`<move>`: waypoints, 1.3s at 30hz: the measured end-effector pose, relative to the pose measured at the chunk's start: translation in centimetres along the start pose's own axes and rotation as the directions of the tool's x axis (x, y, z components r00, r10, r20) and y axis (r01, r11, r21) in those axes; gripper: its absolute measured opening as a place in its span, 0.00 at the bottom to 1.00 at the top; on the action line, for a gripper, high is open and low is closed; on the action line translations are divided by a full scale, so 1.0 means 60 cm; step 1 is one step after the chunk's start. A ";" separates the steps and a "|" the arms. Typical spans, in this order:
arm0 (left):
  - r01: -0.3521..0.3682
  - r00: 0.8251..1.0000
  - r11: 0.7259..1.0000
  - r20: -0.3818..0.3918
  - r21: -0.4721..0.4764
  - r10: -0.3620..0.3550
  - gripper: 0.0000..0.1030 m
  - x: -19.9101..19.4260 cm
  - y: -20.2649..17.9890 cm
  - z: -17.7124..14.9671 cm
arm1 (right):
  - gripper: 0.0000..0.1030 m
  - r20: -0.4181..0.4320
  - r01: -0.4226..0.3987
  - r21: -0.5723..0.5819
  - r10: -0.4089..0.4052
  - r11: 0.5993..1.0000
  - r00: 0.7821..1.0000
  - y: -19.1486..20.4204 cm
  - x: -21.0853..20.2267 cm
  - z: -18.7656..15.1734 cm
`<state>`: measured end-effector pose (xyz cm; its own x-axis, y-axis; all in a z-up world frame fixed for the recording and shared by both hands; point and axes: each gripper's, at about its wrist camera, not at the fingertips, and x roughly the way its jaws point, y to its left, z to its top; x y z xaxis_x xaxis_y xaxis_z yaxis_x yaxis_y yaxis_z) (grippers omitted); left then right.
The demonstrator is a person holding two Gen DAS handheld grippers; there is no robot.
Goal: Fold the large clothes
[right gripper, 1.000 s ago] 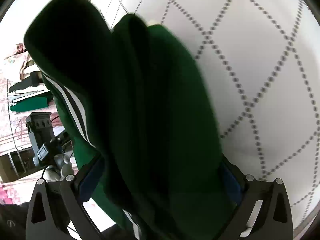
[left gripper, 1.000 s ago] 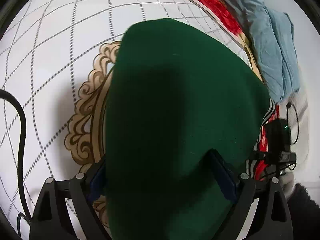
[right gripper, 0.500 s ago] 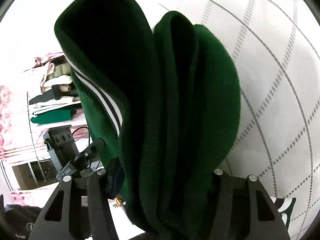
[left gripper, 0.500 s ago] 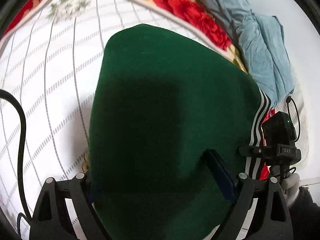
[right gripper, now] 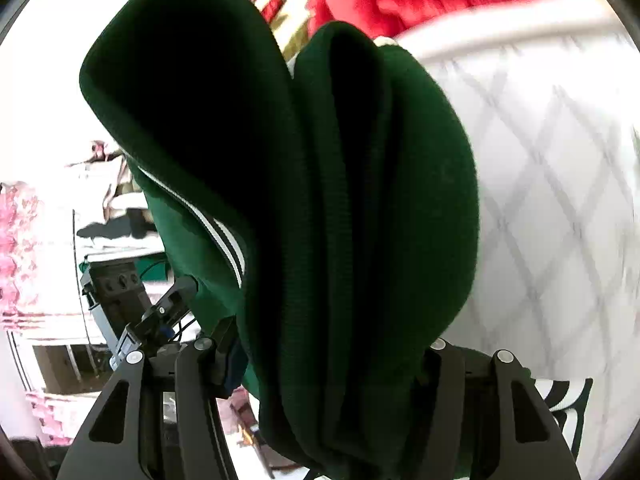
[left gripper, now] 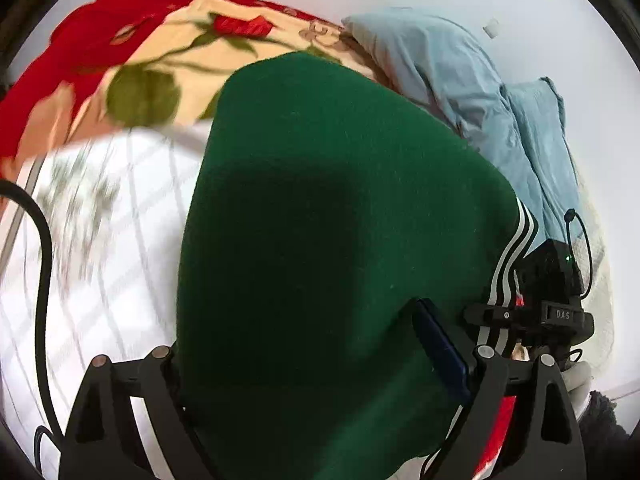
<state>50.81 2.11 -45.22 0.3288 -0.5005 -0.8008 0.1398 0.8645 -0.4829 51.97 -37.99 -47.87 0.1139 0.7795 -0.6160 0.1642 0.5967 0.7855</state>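
Note:
A dark green garment with white stripes along one edge fills both views. My left gripper is shut on it; the cloth drapes over and hides the left finger, and the blue pad of the right finger presses into it. My right gripper is shut on the same green garment, which bunches in thick folds between the fingers and is held above the bed. The right gripper also shows in the left wrist view, at the garment's striped edge.
Below lies a white bedspread with a grey diamond grid, also in the right wrist view. A red and cream floral blanket lies beyond it. Light blue bedding is piled at the right. Shelves with folded clothes stand at the left.
Both grippers have lifted and tilted up with the garment; the floral blanket and wall have come into view. The right gripper's jaws have closed in tighter on the bunched cloth.

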 end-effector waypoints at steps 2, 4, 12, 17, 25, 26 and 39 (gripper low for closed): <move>-0.009 1.000 1.000 0.003 0.005 0.009 0.88 0.025 0.009 0.047 | 0.59 0.002 0.009 -0.005 -0.009 1.000 1.000 0.003 0.003 0.077; -0.016 1.000 1.000 0.001 -0.004 0.016 0.88 0.059 0.026 0.089 | 0.59 -0.006 0.027 -0.009 -0.027 1.000 1.000 0.002 0.013 0.159; -0.110 0.991 0.991 -0.091 -0.081 0.102 0.88 0.197 0.115 0.172 | 0.59 -0.057 0.178 -0.009 -0.178 0.984 0.982 -0.042 0.082 0.381; -0.167 0.982 0.984 -0.105 -0.066 0.159 0.88 0.199 0.123 0.159 | 0.59 -0.057 0.252 -0.019 -0.253 0.967 0.966 -0.026 0.088 0.386; -0.426 0.905 0.905 0.019 0.004 0.426 0.90 0.101 0.061 0.119 | 1.00 0.240 0.713 -0.145 -0.674 0.686 0.698 0.081 -0.002 0.273; -0.459 0.888 0.888 0.035 0.019 0.458 0.94 0.080 0.043 0.104 | 1.00 0.280 0.747 -0.146 -0.698 0.648 0.660 0.098 -0.012 0.235; -0.500 0.858 0.865 0.155 0.033 0.490 0.98 -0.185 -0.158 -0.030 | 1.00 0.488 0.877 -0.049 -0.755 0.477 0.438 0.333 -0.169 -0.186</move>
<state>44.17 -0.58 -32.38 0.4953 0.0015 -0.8687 -0.0123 0.9999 -0.0053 43.15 -31.83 -25.24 0.4041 -0.2021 -0.8921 0.1301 0.9781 -0.1626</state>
